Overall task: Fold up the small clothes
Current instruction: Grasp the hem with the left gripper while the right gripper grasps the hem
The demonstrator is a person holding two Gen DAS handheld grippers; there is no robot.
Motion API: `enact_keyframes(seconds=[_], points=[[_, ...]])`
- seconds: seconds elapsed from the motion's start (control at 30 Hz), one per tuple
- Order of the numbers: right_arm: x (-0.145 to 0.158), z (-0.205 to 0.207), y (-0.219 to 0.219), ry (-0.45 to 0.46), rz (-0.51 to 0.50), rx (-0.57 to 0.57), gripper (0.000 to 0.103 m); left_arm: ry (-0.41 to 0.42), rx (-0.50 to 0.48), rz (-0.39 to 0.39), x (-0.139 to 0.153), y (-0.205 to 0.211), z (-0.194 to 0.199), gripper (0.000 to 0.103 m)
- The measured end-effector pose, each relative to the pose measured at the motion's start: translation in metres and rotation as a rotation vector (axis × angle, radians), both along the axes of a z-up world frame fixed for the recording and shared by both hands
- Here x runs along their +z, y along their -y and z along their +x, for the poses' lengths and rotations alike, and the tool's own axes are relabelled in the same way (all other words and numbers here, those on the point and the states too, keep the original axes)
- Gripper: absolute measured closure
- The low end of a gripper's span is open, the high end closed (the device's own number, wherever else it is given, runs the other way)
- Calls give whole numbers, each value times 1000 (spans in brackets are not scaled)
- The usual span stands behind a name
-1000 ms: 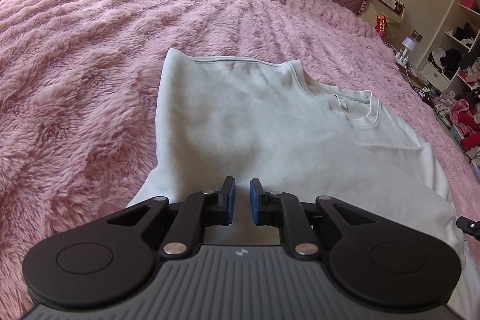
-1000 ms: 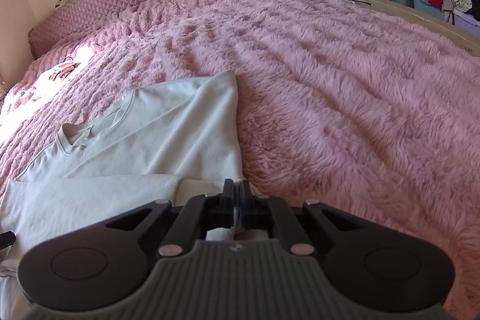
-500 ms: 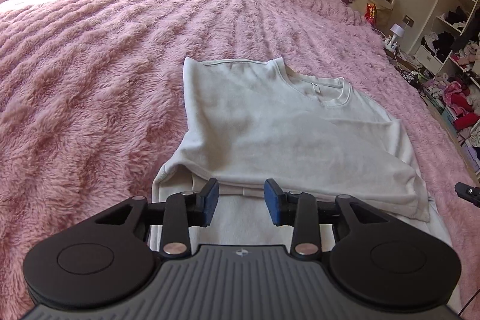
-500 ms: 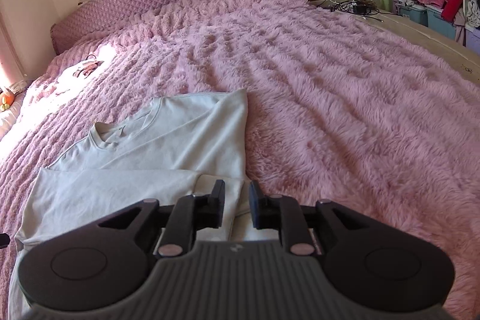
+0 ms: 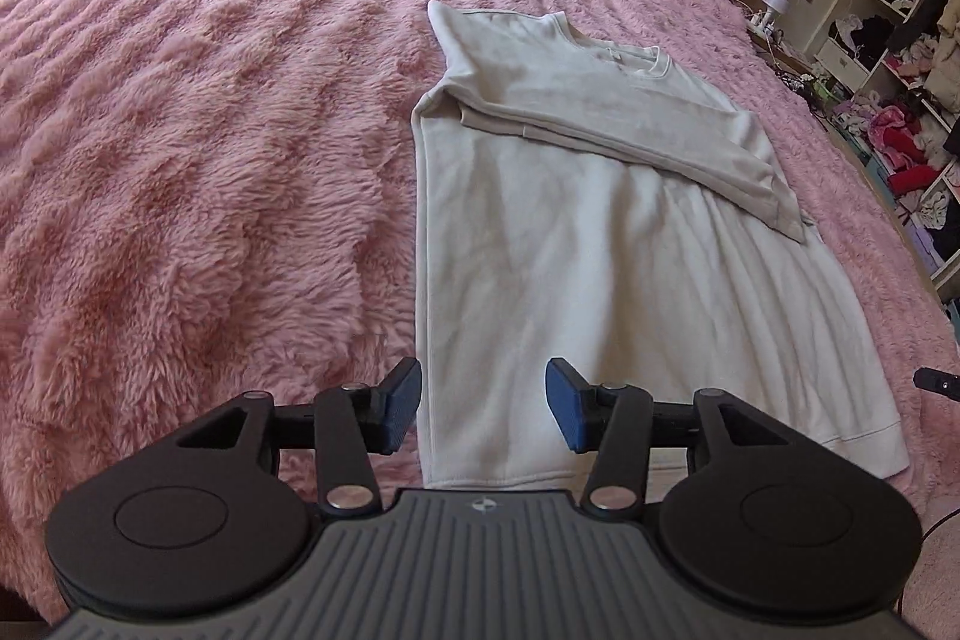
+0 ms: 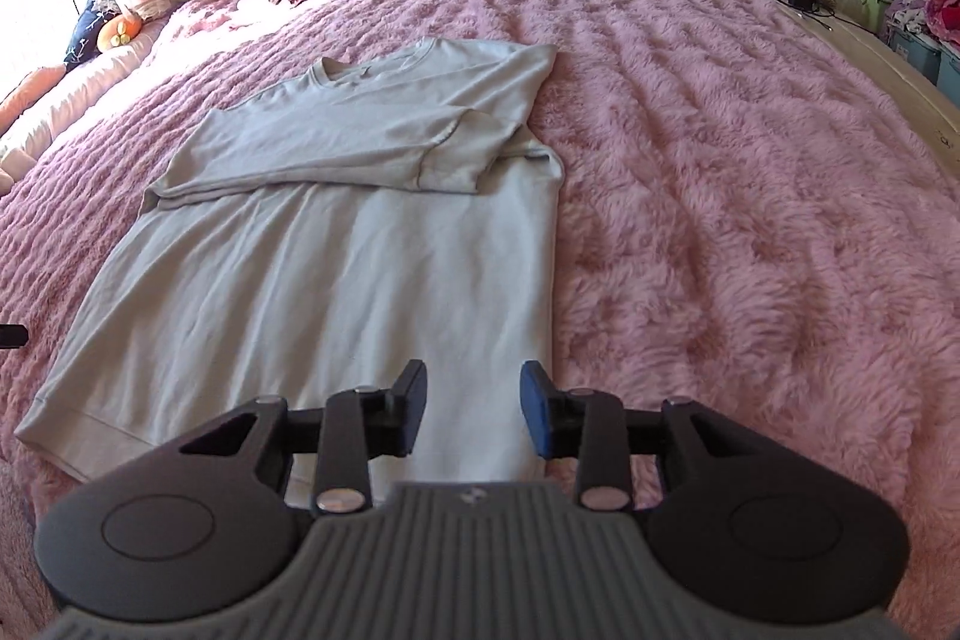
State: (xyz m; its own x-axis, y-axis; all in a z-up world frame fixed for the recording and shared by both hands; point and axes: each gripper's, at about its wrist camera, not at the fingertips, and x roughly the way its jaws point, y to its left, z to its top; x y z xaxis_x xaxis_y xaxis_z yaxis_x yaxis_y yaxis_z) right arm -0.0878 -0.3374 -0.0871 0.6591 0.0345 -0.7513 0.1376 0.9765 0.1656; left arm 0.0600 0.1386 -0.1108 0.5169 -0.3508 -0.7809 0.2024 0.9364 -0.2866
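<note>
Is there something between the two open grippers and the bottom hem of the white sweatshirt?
Nothing visible. The left gripper and right gripper hang open just above the hem end of the sweatshirt, which lies on the pink blanket.

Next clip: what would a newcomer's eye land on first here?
A pale sweatshirt lies flat on the fluffy pink blanket, its sleeves folded across the chest. Near its hem hover the left hand-held gripper and right hand-held gripper, both open and empty. Cluttered shelves stand beyond the bed.
</note>
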Motion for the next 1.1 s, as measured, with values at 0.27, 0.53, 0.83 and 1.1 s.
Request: enact_keyframes(seconds=[0.27, 0.53, 0.83, 1.1], points=[[-29, -35, 21, -86, 76, -60, 72, -129, 99, -138, -32, -27, -11, 47], [-42, -29, 17, -135, 101, -35, 66, -231, 84, -170, -59, -17, -15, 47], [-52, -20, 12, -152, 150, -23, 60, -278, 64, -233, -69, -11, -11, 47], [-53, -17, 11, -157, 196, -18, 84, -229, 47, -249, -62, 1, -18, 88]])
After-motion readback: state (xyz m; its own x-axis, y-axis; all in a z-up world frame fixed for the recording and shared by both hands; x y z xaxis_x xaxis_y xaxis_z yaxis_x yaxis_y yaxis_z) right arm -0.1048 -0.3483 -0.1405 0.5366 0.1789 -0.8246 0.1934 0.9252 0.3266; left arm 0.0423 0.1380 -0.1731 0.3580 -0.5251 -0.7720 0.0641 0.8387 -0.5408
